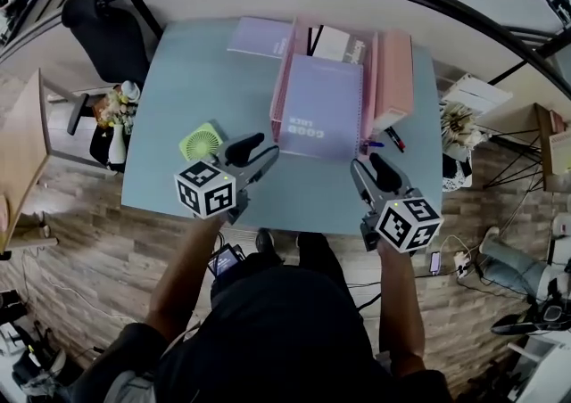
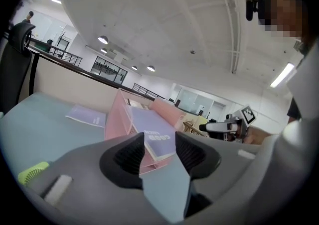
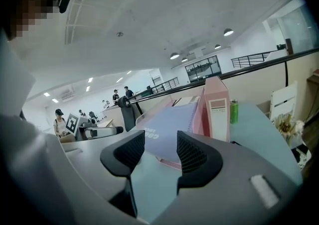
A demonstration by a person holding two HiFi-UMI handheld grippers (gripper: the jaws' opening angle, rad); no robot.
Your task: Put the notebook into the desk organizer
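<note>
A light blue desk (image 1: 178, 80) carries a pink organizer (image 1: 280, 98) at its far middle. The purple spiral notebook (image 1: 319, 107) lies slanted across the top of the organizer, cover up, with its near edge sticking out past the organizer's front toward the person. It is not standing in a compartment.

The left gripper (image 1: 264, 152) hangs over the desk just short of the notebook's near left corner. Its jaws stand apart with nothing between them, and only the desk and the notebook (image 2: 149, 124) show through the gap. The right gripper (image 1: 366, 162) hangs near the notebook's near right corner. Its jaws are apart as well and hold nothing.

A second pale purple notebook (image 1: 259, 36) lies flat to the left of the organizer. A tall pink box (image 1: 394, 76) stands against the organizer's right side. A small green fan (image 1: 201, 141) sits just left of the left gripper, and some pens (image 1: 390, 138) lie by the box's near end.
</note>
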